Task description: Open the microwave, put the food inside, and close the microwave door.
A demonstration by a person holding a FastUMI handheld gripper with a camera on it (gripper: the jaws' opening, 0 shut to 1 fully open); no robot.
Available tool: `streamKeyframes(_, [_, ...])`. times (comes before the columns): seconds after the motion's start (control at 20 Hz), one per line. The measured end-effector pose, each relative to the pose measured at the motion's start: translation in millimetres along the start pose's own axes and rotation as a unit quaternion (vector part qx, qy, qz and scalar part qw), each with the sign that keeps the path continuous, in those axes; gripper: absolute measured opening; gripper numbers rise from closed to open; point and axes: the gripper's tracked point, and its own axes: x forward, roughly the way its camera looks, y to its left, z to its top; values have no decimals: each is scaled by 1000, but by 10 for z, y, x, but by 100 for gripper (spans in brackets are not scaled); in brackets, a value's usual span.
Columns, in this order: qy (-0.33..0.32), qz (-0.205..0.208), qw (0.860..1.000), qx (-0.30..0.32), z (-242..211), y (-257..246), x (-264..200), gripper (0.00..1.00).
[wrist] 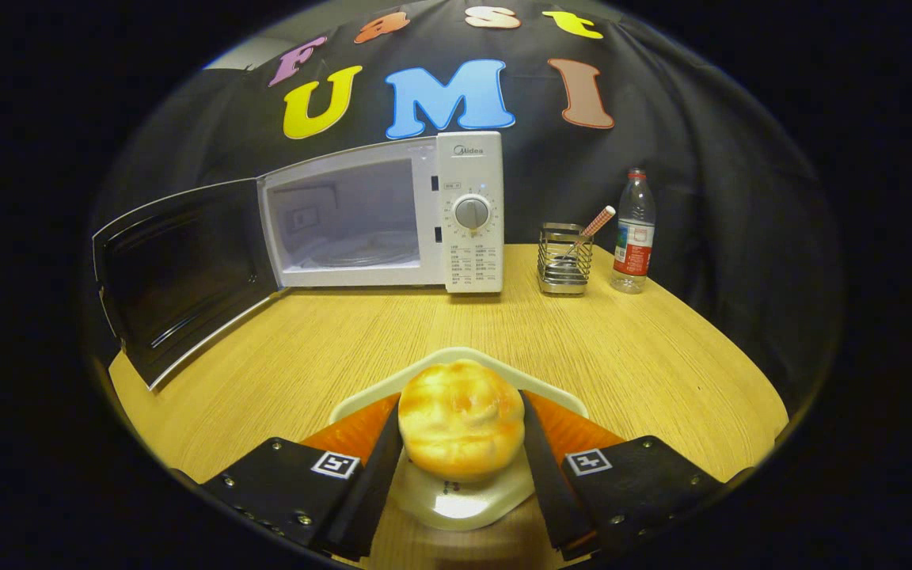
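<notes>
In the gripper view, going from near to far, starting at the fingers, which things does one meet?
Gripper fingers pressing both sides of the bun → plate under it → bare wooden table → microwave with its door swung open.

A white microwave is sitting on a pale wood-grain table. A golden, brown-mottled bun is lying on a cream plate.

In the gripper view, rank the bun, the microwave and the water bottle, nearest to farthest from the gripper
1. Bun: between the fingers of the gripper, both pressing it.
2. Microwave: beyond, ahead-left, door open.
3. Water bottle: beyond, far right; similar depth, too close to call.
</notes>
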Motion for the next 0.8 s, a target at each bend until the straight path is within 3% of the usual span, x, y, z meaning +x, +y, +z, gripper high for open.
streamKeyframes(0.15, [-72, 12, 997, -26, 179, 262, -115, 79])
streamKeyframes(0.3, [-66, 36, 997, -33, 153, 630, -73, 80])
streamKeyframes(0.5, [-84, 61, 995, -6, 506, 1067, 76, 79])
streamKeyframes(0.8, [-112, 70, 991, -13, 964, 1603, 428, 79])
